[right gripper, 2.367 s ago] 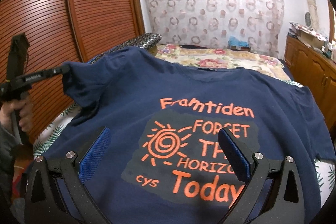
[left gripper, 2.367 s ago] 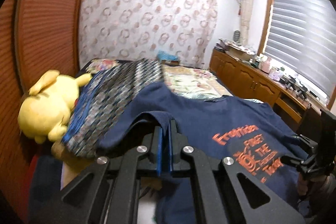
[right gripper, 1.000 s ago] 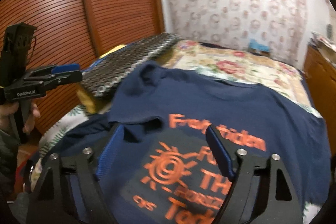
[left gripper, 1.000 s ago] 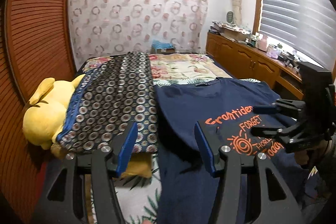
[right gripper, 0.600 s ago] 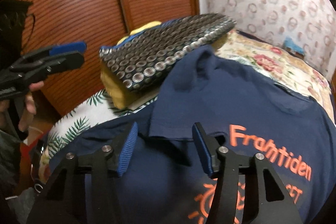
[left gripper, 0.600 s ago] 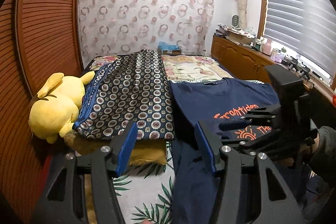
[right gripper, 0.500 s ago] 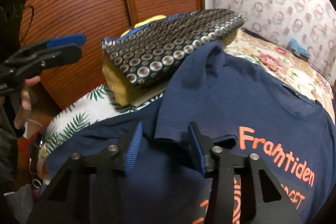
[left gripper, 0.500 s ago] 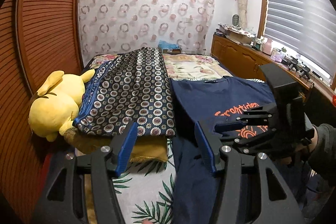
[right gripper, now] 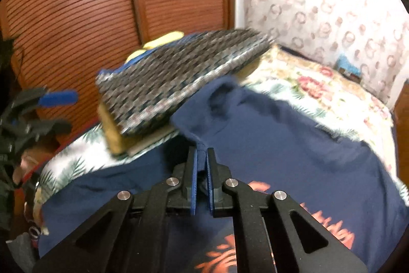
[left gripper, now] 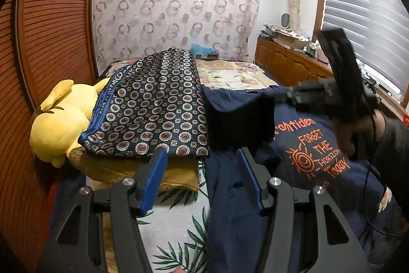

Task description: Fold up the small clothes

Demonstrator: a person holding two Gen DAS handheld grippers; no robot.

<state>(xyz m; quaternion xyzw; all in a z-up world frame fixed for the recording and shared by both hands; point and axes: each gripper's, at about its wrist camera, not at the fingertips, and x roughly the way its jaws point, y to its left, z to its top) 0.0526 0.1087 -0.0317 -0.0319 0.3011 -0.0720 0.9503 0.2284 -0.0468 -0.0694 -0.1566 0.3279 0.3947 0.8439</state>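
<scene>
A navy T-shirt (left gripper: 301, 145) with orange print lies spread on the bed. Its left sleeve (right gripper: 219, 104) is folded inward over the body. My right gripper (right gripper: 201, 152) is shut on the hem of that sleeve, with the blue pads pressed on the cloth. In the left wrist view the same gripper (left gripper: 283, 95) holds the sleeve up a little above the shirt. My left gripper (left gripper: 202, 160) hovers open over the shirt's left edge and the bedsheet, with nothing between its fingers.
A patterned dark blue cushion (left gripper: 153, 109) lies on a yellow pillow (left gripper: 179, 173) left of the shirt, beside a yellow plush toy (left gripper: 58, 122). A slatted wooden wardrobe (left gripper: 46, 42) runs along the left. A wooden sideboard (left gripper: 288, 63) stands at the right under blinds.
My right gripper moved left to the folded sleeve and closed on its hem. The left gripper let go of the sleeve earlier and has stayed open and almost still.
</scene>
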